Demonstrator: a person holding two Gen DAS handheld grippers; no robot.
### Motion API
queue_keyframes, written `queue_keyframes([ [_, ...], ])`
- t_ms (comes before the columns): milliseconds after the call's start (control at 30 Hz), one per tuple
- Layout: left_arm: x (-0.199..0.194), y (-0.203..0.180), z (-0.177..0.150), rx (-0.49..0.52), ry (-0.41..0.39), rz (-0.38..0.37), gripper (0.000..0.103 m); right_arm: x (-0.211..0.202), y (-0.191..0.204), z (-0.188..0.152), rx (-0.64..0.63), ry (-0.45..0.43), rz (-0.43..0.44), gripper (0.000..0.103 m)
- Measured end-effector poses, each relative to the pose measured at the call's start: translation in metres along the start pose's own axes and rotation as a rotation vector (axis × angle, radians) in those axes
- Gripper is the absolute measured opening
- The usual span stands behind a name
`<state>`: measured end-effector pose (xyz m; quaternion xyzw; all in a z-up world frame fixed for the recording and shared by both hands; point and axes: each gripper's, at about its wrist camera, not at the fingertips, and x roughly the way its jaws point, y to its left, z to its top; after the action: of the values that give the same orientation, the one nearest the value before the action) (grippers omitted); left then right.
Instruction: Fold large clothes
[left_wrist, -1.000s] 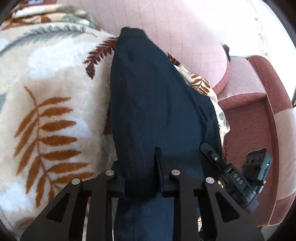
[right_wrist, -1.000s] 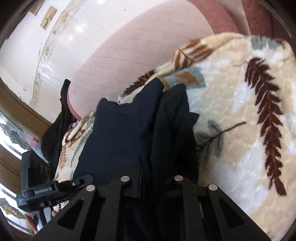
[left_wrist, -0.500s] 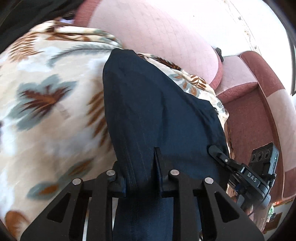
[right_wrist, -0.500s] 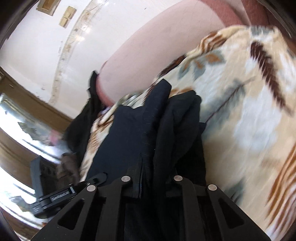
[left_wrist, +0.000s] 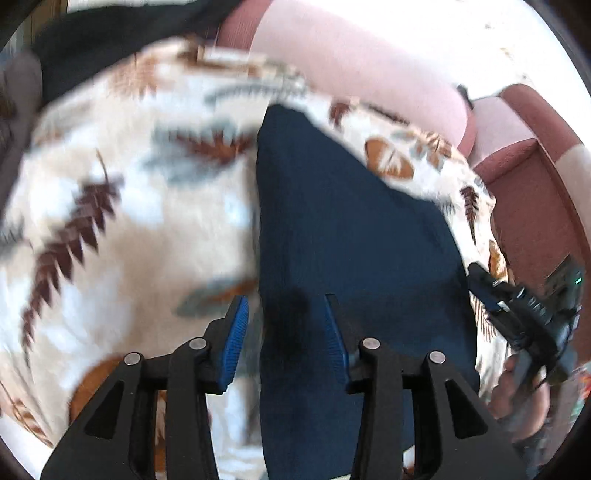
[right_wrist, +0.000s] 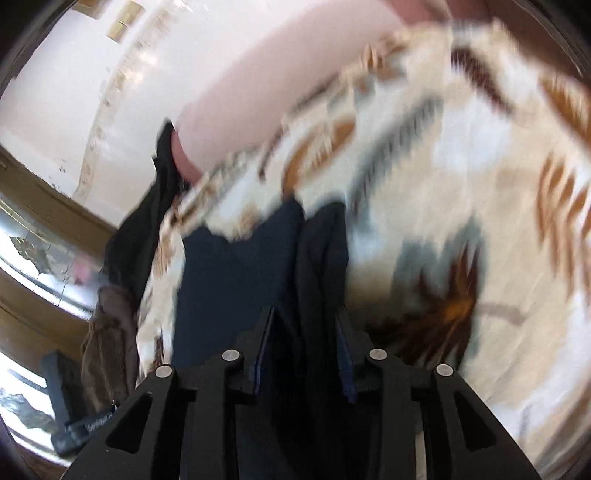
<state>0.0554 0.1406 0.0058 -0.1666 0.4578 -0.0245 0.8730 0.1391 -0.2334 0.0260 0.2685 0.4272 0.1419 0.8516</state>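
A dark navy garment (left_wrist: 343, 236) lies folded lengthwise on a cream blanket with a leaf print (left_wrist: 122, 236). My left gripper (left_wrist: 284, 306) is open, its blue pads apart above the garment's near left edge. In the right wrist view the same garment (right_wrist: 236, 280) shows with a bunched darker fold (right_wrist: 325, 258). My right gripper (right_wrist: 304, 321) is open too, its fingers standing either side of that fold, with cloth between them. Both views are blurred.
A pink cushion (left_wrist: 362, 70) sits behind the blanket, with a red-brown sofa arm (left_wrist: 535, 192) to the right. The other gripper and hand (left_wrist: 532, 321) show at the right edge. Dark clothes (right_wrist: 147, 229) hang over the blanket's left end.
Both grippers have opened and let go of the navy garment, which now rests on the blanket. Both cameras have drawn back and tilted.
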Motion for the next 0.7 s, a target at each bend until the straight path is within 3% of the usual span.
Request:
queue_keyframes([
  [67,0.002,-0.011,0.004,0.021,-0.040,0.002,0.043,0.000,0.015,0.005,-0.046,-0.039,0.053,0.033],
  [167,0.026,-0.020,0.011,0.049,-0.037,0.035,0.048,0.015,0.033,-0.001,-0.124,-0.044,0.061,0.033],
  [233,0.048,-0.015,0.009,0.048,0.015,0.062,0.049,0.043,0.032,-0.007,-0.195,-0.007,-0.027,0.028],
  [300,0.070,-0.008,0.006,0.030,0.032,0.082,0.061,0.071,0.022,-0.017,-0.238,0.043,-0.141,0.020],
  [333,0.073,-0.007,0.005,0.020,0.034,0.075,0.068,0.081,0.013,-0.020,-0.242,0.054,-0.166,0.017],
  [367,0.079,-0.001,0.005,-0.014,0.048,0.045,0.068,0.084,0.005,-0.023,-0.230,0.036,-0.147,0.017],
  [533,0.084,0.014,0.004,-0.101,0.081,-0.026,0.071,0.078,0.001,-0.020,-0.222,0.033,-0.123,0.017],
  [700,0.068,0.005,-0.003,-0.050,0.051,0.022,0.071,0.046,0.010,-0.022,-0.183,0.029,-0.119,0.023],
])
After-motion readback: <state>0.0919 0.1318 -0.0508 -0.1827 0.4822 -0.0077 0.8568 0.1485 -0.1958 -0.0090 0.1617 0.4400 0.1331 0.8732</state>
